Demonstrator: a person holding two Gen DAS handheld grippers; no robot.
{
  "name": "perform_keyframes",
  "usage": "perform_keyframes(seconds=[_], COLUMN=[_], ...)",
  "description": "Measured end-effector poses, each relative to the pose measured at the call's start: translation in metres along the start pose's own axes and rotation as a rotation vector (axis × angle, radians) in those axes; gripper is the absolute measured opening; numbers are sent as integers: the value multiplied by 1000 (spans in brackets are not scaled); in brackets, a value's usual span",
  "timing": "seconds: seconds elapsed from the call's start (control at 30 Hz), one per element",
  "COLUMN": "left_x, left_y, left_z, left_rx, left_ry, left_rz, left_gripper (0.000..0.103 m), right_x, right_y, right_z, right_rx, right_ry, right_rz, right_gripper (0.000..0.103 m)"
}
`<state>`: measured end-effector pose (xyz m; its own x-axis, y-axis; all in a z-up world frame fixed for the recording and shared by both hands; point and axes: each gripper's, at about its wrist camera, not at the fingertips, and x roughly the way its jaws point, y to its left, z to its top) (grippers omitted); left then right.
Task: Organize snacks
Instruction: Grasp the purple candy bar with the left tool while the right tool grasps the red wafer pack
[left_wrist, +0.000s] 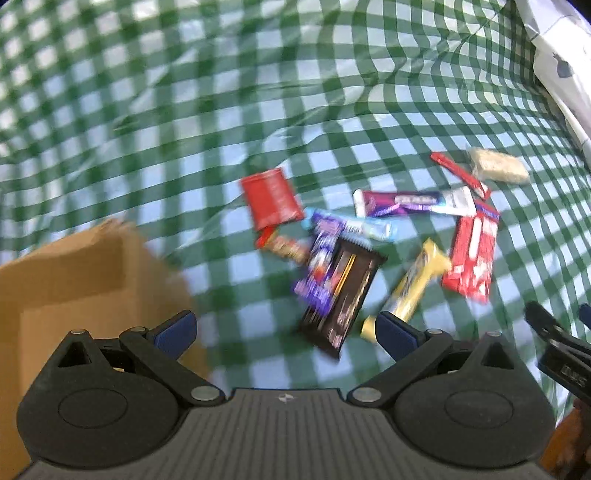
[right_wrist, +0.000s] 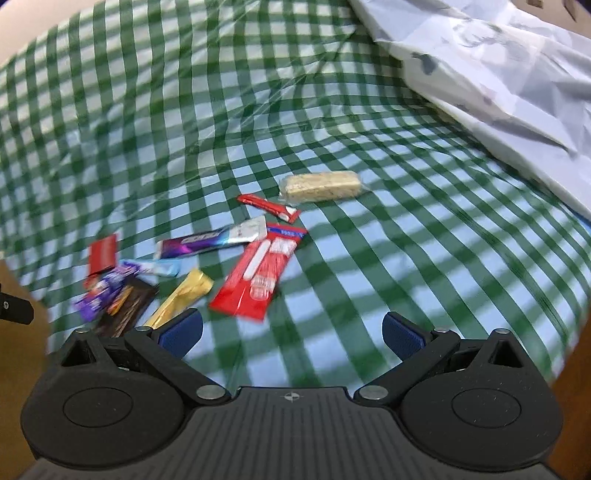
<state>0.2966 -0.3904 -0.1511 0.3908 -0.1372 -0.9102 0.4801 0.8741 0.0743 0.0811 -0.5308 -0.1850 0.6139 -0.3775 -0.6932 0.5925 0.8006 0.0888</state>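
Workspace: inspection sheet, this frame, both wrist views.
Surface: green checked tablecloth, wrinkled.
Job's things: loose snacks in a cluster: pale cereal bar, large red pack, gold bar, purple bar, dark brown bar partly over a purple wrapper.
Clutter: cardboard box on the left; white printed sheet at far right.
Grippers: left gripper and right gripper open, empty.
Cables: nothing seen.
Surroundings: nothing seen.

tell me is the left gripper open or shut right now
Open. In the left wrist view the left gripper has its blue fingers spread wide apart, nothing between them, above the snacks.
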Motion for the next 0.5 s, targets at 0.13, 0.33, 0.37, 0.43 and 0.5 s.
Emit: perform_keyframes(seconds=[0.13, 0.33, 0.37, 0.43, 0.5], left_x=[45, 91, 97, 104, 107], left_y=[-3, -4, -4, -3, -4], left_z=[28, 51, 53, 56, 56], left_rx=[-18, -55, -62, -81, -80], left_ry=[37, 111, 129, 151, 171], left_rz=[-14, -56, -62, -69, -83], left_gripper=[103, 103, 103, 99, 69], right_x=[61, 129, 139, 155, 156], right_y=[3, 17, 19, 26, 31], right_z=[20, 35, 36, 33, 26], right_rx=[-5, -42, -52, -93, -134], right_ry=[23, 54, 61, 91, 36], right_rz=[-22, -4, 1, -18, -26], right_gripper=[103, 103, 103, 103, 102])
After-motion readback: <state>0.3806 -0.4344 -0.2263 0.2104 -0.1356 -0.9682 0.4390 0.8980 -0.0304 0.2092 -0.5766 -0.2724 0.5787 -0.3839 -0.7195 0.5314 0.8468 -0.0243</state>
